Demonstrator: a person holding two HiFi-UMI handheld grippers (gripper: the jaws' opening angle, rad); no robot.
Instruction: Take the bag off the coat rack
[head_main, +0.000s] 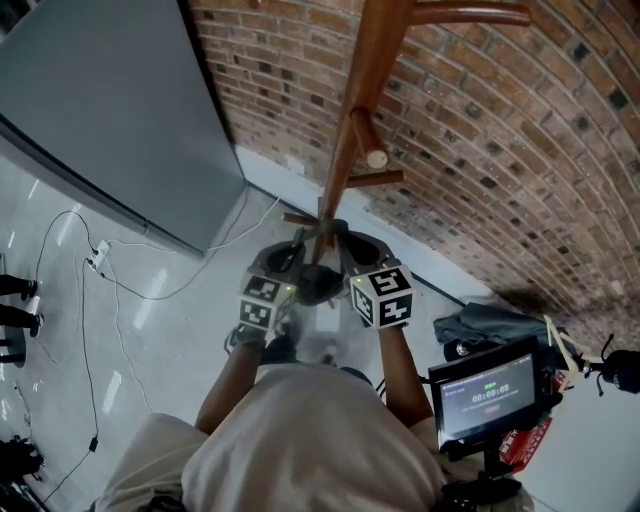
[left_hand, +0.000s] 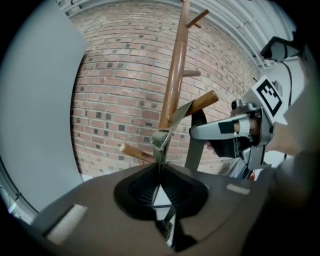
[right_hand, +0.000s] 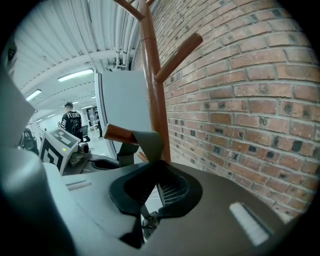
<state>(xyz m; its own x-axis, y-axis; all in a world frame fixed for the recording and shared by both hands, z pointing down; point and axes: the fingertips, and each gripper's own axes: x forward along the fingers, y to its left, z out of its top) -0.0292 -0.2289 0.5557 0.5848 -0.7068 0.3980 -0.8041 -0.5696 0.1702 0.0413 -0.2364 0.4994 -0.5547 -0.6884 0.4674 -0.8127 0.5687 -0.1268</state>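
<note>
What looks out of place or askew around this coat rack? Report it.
Nothing is broken or spilled. Two things look untidy: a white cable trails in loose loops across the floor left of the person, and a crumpled dark bundle lies on the floor by the brick wall.

The room is bright, with even light. Long white ceiling lights (right_hand: 75, 76) glow in the right gripper view. The shiny pale floor (head_main: 60, 200) shows soft white glare. Both gripper views are round with black corners, and the red brick wall (right_hand: 240, 100) bends near the edges. The grey bag strap (left_hand: 170, 127) looks sharp. The dark left gripper (left_hand: 161, 172), up close, looks blurry.
</note>
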